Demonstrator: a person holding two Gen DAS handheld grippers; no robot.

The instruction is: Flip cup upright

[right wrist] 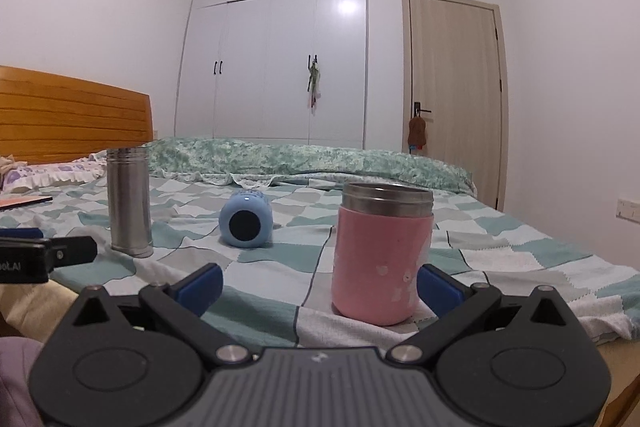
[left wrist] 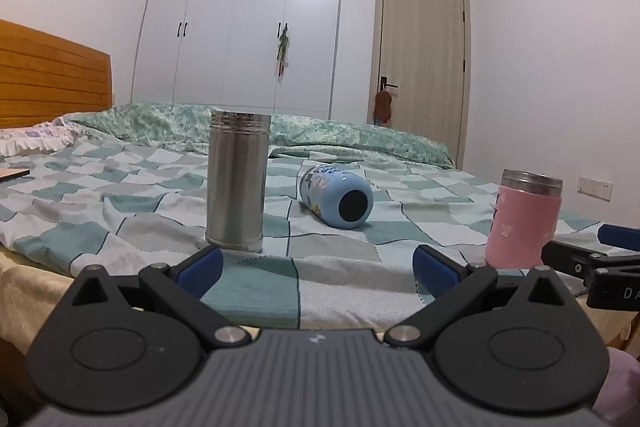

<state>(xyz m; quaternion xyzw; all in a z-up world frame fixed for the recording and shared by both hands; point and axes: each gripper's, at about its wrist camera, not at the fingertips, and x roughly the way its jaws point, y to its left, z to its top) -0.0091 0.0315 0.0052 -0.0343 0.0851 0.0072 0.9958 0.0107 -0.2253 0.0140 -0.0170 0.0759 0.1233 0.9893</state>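
Checkered bed point(left wrist: 120, 219) bearing steel flask point(left wrist: 236, 183), toppled blue cup point(left wrist: 336, 197), pink cup point(left wrist: 522, 223).

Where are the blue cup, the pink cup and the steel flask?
blue cup point(right wrist: 245, 223): right wrist view, on its dark round end.
pink cup point(right wrist: 380, 263): right wrist view, on its pink side wall.
steel flask point(left wrist: 236, 183): left wrist view, on its body.

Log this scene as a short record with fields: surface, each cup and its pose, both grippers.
surface: bed with checked sheet
blue cup: on its side, base toward cameras
steel flask: upright, left of blue cup
pink cup: upright, right of blue cup
left gripper: jaws open, empty
right gripper: jaws open, empty, pink cup just ahead
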